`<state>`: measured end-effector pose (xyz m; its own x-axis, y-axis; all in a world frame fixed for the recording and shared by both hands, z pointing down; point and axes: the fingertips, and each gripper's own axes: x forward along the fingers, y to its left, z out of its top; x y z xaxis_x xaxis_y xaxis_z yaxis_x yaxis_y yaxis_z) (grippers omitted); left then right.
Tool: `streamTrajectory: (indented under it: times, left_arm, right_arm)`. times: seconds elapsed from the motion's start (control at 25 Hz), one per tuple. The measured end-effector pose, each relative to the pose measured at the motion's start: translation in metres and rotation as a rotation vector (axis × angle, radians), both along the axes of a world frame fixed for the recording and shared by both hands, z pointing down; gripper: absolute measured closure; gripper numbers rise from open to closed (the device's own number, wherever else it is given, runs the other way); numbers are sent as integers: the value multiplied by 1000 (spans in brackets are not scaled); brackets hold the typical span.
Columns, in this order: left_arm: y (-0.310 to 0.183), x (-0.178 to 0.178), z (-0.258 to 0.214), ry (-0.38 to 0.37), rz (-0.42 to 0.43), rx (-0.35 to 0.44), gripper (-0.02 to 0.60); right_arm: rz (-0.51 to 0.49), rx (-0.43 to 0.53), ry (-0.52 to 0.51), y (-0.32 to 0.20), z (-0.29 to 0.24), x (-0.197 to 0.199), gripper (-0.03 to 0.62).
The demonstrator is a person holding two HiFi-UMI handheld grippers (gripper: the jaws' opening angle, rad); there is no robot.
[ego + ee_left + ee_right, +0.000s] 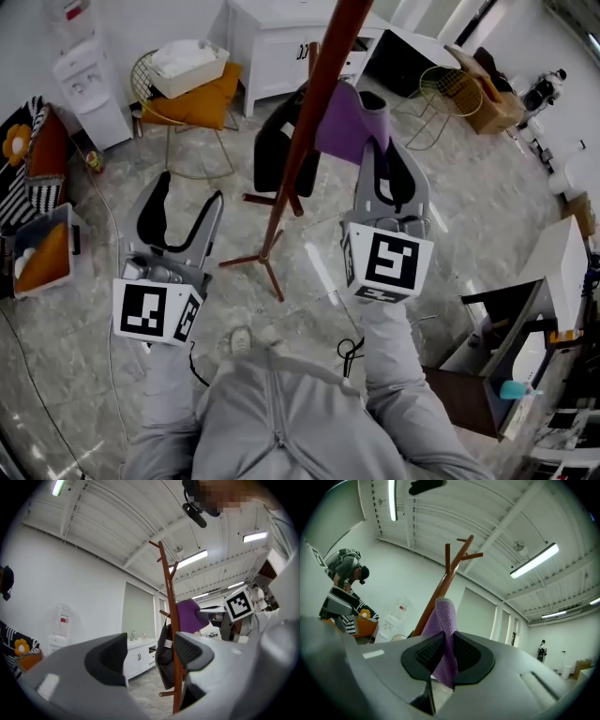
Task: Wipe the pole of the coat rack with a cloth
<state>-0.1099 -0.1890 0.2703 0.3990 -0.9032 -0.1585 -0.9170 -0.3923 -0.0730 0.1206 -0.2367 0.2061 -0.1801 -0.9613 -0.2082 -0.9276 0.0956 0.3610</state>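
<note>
The coat rack's brown pole [309, 112] slants from the top of the head view down to its legs on the floor [267, 258]. A dark garment [277, 141] hangs on it. My right gripper [387, 161] is shut on a purple cloth [349, 122] that lies against the right side of the pole. In the right gripper view the cloth [446, 630] stands pinched between the jaws of the right gripper [446, 651], with the pole [440, 585] just behind. My left gripper [190, 192] hangs open and empty left of the pole. The left gripper view shows the left gripper [147, 656] with the pole [168, 620] beyond it.
A yellow chair [192, 103] with a white basket [187, 66] stands at the back left, beside a water dispenser [89, 84]. A white cabinet [281, 42] is behind the rack, a wire chair [445, 94] at the right. A box [42, 253] sits at the left, a white table [562, 267] at the right.
</note>
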Motion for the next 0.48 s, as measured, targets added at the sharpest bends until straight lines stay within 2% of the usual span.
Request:
streamTrajectory:
  times: [0.24,0.48]
  left_arm:
    - [-2,-15,7,15,-28,-11,241]
    - [-9,-20,15,34,-31,-25,241]
  right_arm:
    - [4,-170,122,-36,45,-38,543]
    - [36,-243,257,-45,67,-43,543]
